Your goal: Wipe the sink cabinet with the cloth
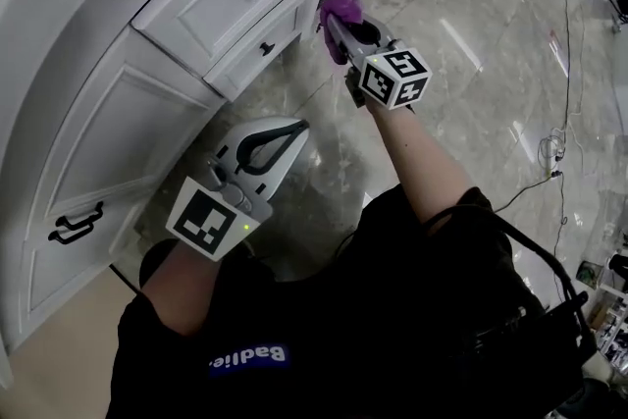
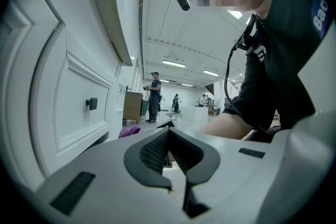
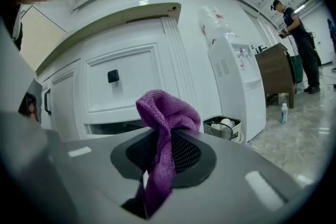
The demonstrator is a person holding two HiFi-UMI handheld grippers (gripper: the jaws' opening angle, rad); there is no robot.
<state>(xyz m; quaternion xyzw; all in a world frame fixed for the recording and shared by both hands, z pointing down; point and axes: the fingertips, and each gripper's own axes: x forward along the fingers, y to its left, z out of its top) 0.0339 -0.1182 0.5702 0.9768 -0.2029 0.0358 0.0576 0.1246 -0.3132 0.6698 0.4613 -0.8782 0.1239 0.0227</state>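
Observation:
The white sink cabinet [image 1: 108, 123] fills the left of the head view, with two drawers with black knobs and a door with a black handle [image 1: 77, 224]. My right gripper [image 1: 334, 20] is shut on a purple cloth [image 1: 340, 8], held just off the drawers' right end. In the right gripper view the cloth [image 3: 165, 123] bunches up between the jaws, facing a drawer front [image 3: 126, 84] a short way ahead. My left gripper [image 1: 297, 128] hangs lower, near the cabinet door, jaws together with nothing in them. In the left gripper view its tips [image 2: 169, 134] meet beside the cabinet [image 2: 63, 102].
The floor [image 1: 461, 34] is glossy marble tile with cables [image 1: 559, 142] trailing at the right. A water dispenser [image 3: 231, 81] and a small bin [image 3: 223, 127] stand beyond the cabinet's end. People stand far off in the room [image 2: 154, 96]. A bottle [image 3: 284, 113] sits on the floor.

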